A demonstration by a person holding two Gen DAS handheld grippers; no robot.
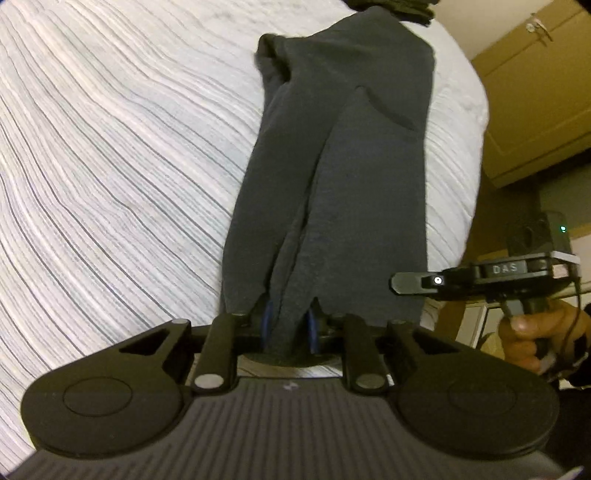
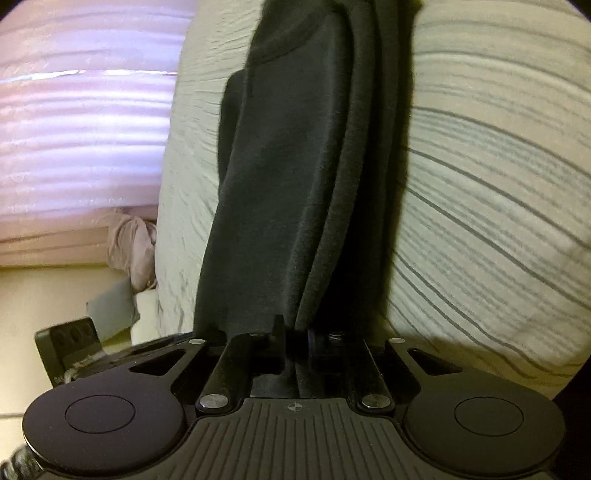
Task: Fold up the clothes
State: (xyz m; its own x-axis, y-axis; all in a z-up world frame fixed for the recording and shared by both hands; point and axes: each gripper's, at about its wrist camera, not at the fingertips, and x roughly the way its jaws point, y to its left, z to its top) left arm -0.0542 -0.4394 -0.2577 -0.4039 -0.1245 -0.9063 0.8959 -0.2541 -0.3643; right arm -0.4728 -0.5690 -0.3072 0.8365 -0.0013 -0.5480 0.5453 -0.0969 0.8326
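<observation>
A dark grey garment [image 1: 332, 166] lies in a long folded strip across the striped white bedspread [image 1: 110, 147]. My left gripper [image 1: 290, 321] is shut on its near end, with cloth bunched between the blue pads [image 1: 268, 314]. The right gripper [image 1: 402, 283] is at the strip's right edge in the left wrist view, held by a hand [image 1: 532, 332]. In the right wrist view the same garment [image 2: 295, 184] runs upward from my right gripper [image 2: 297, 334], whose fingers are shut on a fold of it.
More dark clothing [image 1: 391, 9] sits at the far end of the bed. A brown cabinet door [image 1: 535, 110] stands beyond the bed's right edge. The right wrist view shows a pink ribbed surface [image 2: 74, 129], a pinkish cloth bundle [image 2: 133, 251] and pale floor [image 2: 44, 295].
</observation>
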